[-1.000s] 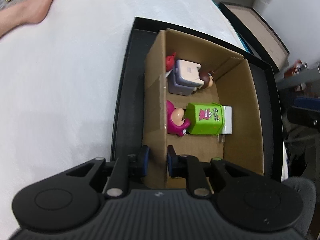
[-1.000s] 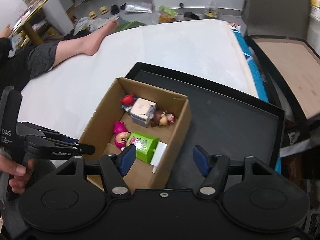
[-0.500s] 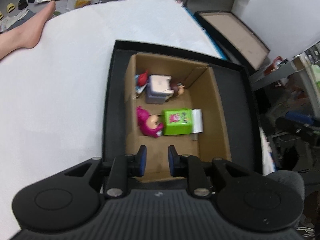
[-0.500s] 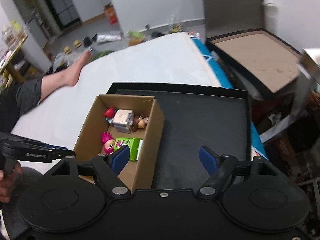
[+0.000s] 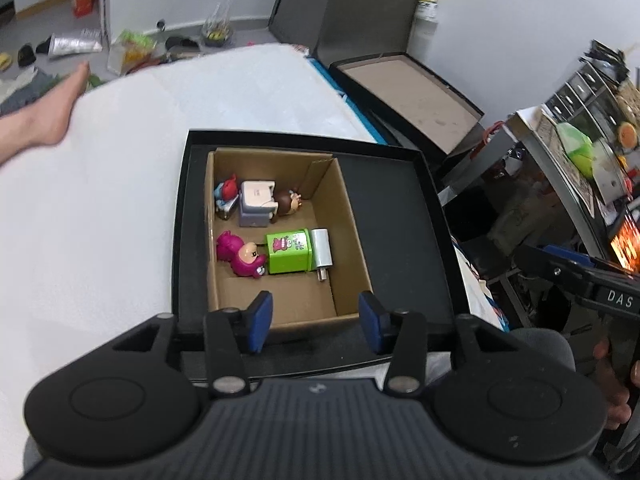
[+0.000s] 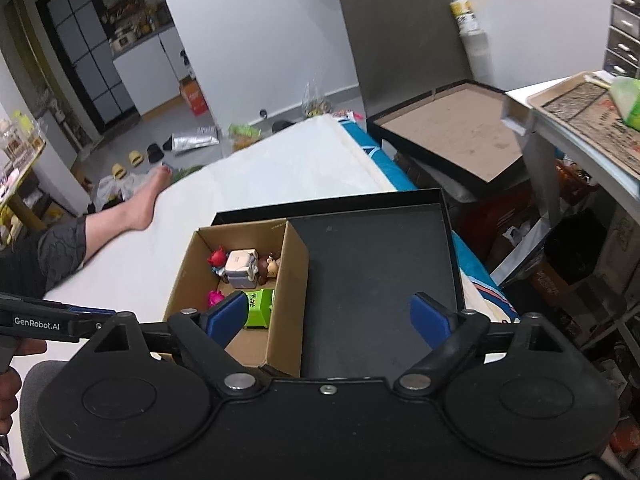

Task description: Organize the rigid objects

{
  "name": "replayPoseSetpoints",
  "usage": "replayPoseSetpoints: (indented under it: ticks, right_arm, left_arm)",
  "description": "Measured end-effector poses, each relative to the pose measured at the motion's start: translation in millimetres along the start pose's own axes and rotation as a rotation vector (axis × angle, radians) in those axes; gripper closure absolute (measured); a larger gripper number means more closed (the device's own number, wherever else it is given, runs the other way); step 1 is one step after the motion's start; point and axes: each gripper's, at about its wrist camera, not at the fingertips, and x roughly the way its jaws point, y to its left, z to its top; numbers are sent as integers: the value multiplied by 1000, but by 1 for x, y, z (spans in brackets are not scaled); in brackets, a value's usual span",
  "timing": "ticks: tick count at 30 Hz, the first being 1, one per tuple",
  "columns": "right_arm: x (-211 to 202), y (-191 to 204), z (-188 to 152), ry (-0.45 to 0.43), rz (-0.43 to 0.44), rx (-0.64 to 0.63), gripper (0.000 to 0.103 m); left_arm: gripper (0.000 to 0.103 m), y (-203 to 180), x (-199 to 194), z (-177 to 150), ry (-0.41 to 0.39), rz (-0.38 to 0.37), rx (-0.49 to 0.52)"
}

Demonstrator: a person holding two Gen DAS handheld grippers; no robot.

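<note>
A cardboard box (image 5: 344,216) (image 6: 294,280) stands in the left part of a black tray (image 5: 404,240) (image 6: 380,264) on a white mattress. Inside lie a pink figure (image 5: 240,254), a green block (image 5: 289,251) (image 6: 259,307) with a white piece beside it, a grey-white toy (image 5: 258,202) (image 6: 240,266), a red-capped figure (image 5: 226,194) and a brown-haired figure (image 5: 288,202). My left gripper (image 5: 316,322) hangs above the box's near wall, jaws opening, nothing between them. My right gripper (image 6: 326,318) hovers over the box's right wall and the tray floor, jaws opening wide, holding nothing.
A person's bare foot and leg (image 6: 132,210) rest on the mattress (image 5: 100,184) at the left. A second black tray with a brown bottom (image 6: 452,128) lies past the mattress edge. Cluttered shelves and a table (image 6: 580,120) stand at the right; bags and slippers litter the floor.
Both grippers rose and drew back from the box, which now looks smaller. The left jaws, nearly shut around the box's near wall a second ago, let go and spread. The right jaws widened.
</note>
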Motion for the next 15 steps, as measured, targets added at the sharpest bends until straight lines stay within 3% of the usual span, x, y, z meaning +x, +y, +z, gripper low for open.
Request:
replayPoseSetpoints:
  ticks: [5,9,15]
  right_arm:
    - [-21,-5,-10,-45,-10,22,8]
    - [-37,-8,-17,-78,-14,37,4]
    - [-55,-3,-30,-105,-13,33,0]
  left_arm:
    - [56,-10,-18,-10,-32,3,28]
    - [39,-18,-34,-20,-77,13,53]
    - [25,-35,-53,-37,-127,-3,87]
